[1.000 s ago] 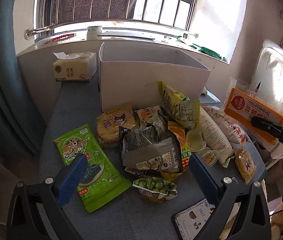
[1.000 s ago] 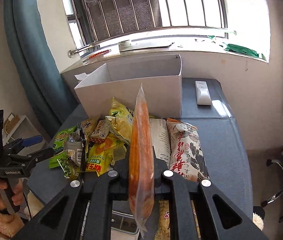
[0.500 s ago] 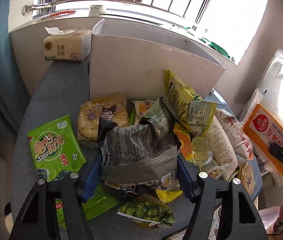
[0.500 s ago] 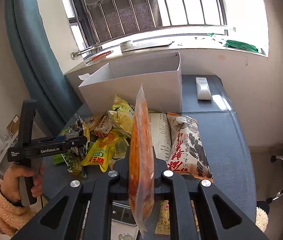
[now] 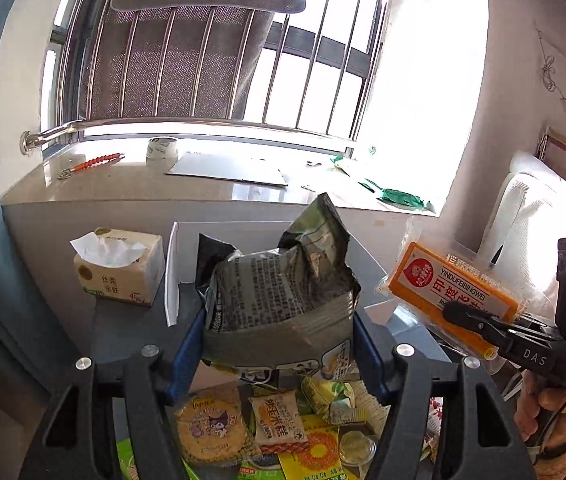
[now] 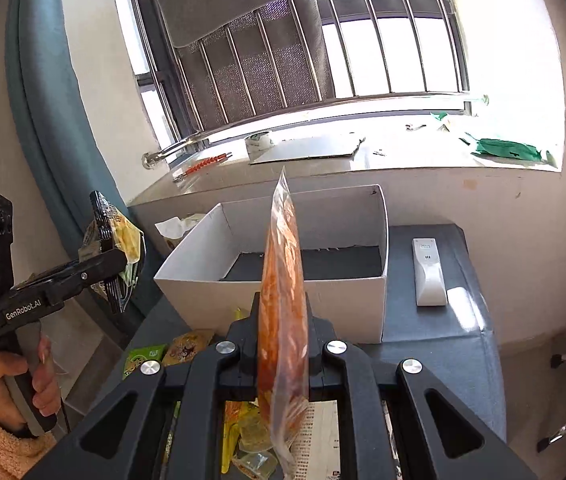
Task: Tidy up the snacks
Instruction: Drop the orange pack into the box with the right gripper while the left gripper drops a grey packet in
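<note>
My left gripper (image 5: 279, 344) is shut on a crumpled grey-green snack bag (image 5: 279, 292) and holds it up in the air above the snack pile. It also shows in the right wrist view (image 6: 117, 256), left of the box. My right gripper (image 6: 283, 344) is shut on a flat orange snack packet (image 6: 283, 292), held edge-on just in front of the open white cardboard box (image 6: 307, 296). The packet shows in the left wrist view (image 5: 451, 288) at the right. The box is empty inside.
Several snack packets (image 5: 275, 424) lie on the grey table below the grippers. A tissue pack (image 5: 119, 266) stands left of the box. A white remote (image 6: 429, 272) lies right of the box. A windowsill (image 6: 363, 160) runs behind the table.
My left gripper closed on the grey-green bag in the pile and lifted it clear of the table. My right gripper rose and moved toward the box with the orange packet.
</note>
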A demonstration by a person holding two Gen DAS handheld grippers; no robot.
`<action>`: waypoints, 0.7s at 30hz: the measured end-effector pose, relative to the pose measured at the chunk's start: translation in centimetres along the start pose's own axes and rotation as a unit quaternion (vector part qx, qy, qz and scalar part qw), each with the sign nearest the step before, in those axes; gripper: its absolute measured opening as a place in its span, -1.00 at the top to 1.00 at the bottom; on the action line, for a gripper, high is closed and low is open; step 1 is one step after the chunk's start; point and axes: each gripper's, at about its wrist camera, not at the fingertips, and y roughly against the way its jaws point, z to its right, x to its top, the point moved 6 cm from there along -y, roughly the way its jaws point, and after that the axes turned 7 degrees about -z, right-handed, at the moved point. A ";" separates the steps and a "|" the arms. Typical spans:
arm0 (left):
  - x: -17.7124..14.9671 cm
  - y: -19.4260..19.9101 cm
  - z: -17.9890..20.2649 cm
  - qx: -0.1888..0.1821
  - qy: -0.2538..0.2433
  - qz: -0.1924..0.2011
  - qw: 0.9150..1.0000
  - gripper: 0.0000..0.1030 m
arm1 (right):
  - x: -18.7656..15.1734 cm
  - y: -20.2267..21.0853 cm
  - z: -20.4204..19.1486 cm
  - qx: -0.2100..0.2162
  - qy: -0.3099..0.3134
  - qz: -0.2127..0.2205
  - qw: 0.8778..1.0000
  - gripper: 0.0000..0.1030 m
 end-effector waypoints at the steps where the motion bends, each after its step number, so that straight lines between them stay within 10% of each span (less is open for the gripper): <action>1: 1.4 -1.1 -0.2 0.011 -0.004 -0.004 1.000 -0.38 | 1.3 -0.9 0.3 -0.006 -0.005 0.001 1.000 0.74; 10: 5.4 -11.9 -2.4 0.046 0.000 -0.088 0.995 -0.61 | 8.8 -9.9 3.4 -0.050 -0.028 -0.038 0.998 0.72; 11: 5.2 -12.8 -2.6 0.054 0.003 -0.104 0.993 -0.82 | 9.1 -10.6 3.8 -0.053 -0.031 -0.047 0.997 0.60; 14: 4.4 -13.2 -2.9 0.070 0.007 -0.112 0.991 -1.00 | 9.0 -11.6 4.7 -0.057 -0.044 -0.064 0.995 -0.97; 21: 3.6 -10.2 -3.0 0.067 -0.006 -0.081 0.994 -1.00 | 7.7 -10.2 5.2 -0.040 -0.048 -0.028 0.998 -1.00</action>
